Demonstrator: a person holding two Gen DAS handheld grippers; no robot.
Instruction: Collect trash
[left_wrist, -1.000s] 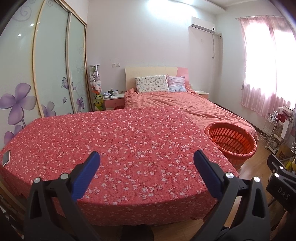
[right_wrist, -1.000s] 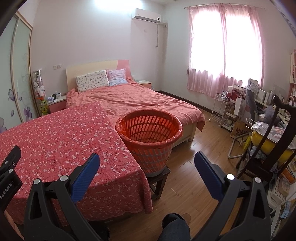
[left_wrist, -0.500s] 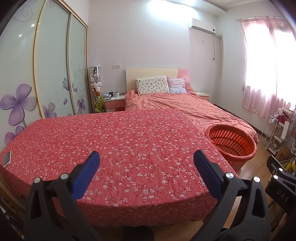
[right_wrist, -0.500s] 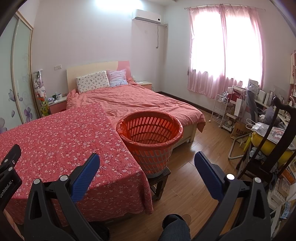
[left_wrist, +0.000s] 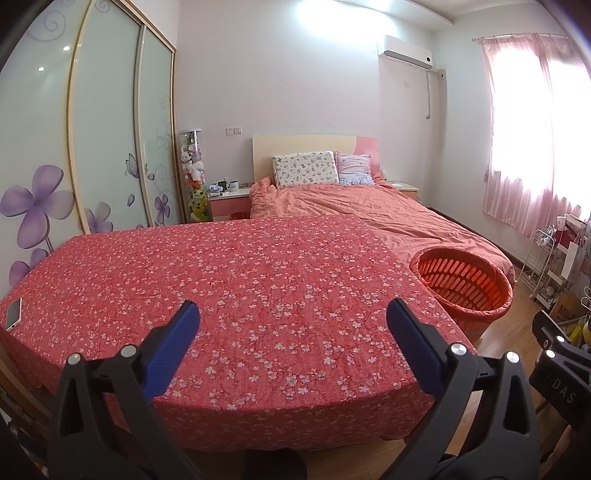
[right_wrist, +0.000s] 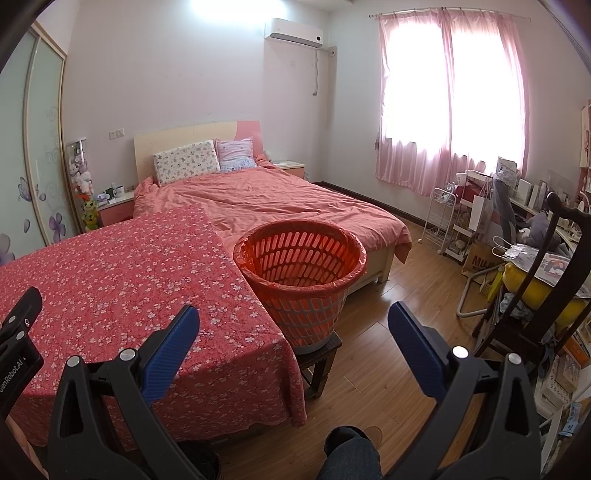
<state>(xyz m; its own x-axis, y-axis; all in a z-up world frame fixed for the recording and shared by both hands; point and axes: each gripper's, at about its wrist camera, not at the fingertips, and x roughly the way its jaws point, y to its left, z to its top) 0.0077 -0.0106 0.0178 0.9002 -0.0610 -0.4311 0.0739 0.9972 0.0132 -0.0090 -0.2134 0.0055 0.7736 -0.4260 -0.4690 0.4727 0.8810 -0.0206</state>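
Note:
An orange slatted basket (right_wrist: 301, 266) lined with an orange bag stands on a small dark stool by the right edge of a table covered in a red flowered cloth (left_wrist: 229, 288); it also shows in the left wrist view (left_wrist: 463, 286). No trash is visible on the cloth. My left gripper (left_wrist: 291, 321) is open and empty above the cloth's near edge. My right gripper (right_wrist: 293, 325) is open and empty, in front of the basket.
A white phone (left_wrist: 14, 314) lies at the cloth's left edge. A bed (right_wrist: 269, 203) with pink covers stands behind the table. A wardrobe (left_wrist: 107, 147) is at left. A dark chair (right_wrist: 535, 288), a wire rack (right_wrist: 441, 218) and clutter fill the right side.
Both views have drawn back a little and tilted up; the table and basket sit slightly farther away. Both grippers stay open.

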